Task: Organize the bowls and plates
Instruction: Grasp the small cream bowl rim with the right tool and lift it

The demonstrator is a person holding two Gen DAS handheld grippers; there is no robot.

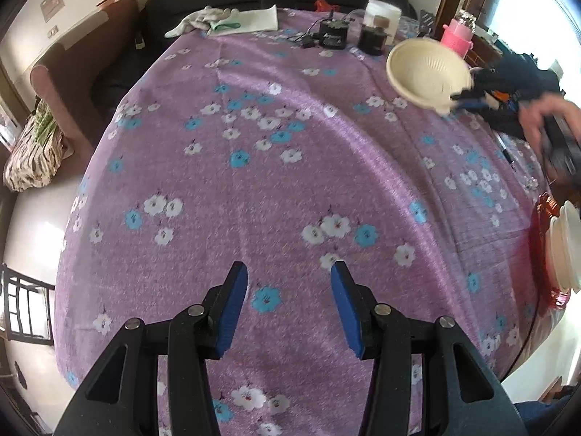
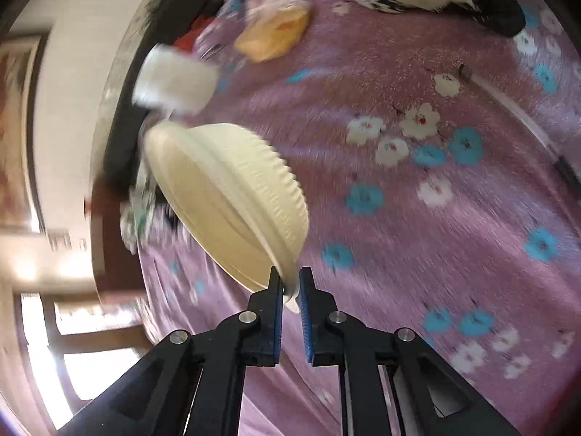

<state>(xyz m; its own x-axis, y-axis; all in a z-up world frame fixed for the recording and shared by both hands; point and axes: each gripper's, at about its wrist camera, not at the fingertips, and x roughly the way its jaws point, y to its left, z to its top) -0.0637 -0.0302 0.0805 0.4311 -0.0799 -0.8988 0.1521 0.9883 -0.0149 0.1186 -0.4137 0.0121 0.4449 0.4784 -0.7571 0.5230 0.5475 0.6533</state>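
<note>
A cream ribbed bowl (image 2: 232, 196) hangs tilted above the purple flowered tablecloth (image 2: 399, 236), and my right gripper (image 2: 290, 283) is shut on its rim. The left wrist view shows the same bowl (image 1: 425, 72) in the air at the upper right, pinched by the right gripper (image 1: 468, 98) with a hand behind it. My left gripper (image 1: 289, 276) stands open over the cloth (image 1: 254, 167) with nothing between its blue pads. At the right edge a stack of cream bowls (image 1: 566, 250) rests on a red plate (image 1: 541, 239).
At the table's far side lie a white cloth (image 1: 232, 21), black devices with cables (image 1: 332, 36), a white-lidded jar (image 1: 381, 18) and a pink bottle (image 1: 457, 34). A brown sofa (image 1: 83, 72) stands beyond the left edge. A yellow pouch (image 2: 272, 36) and white cup (image 2: 174, 80) show blurred.
</note>
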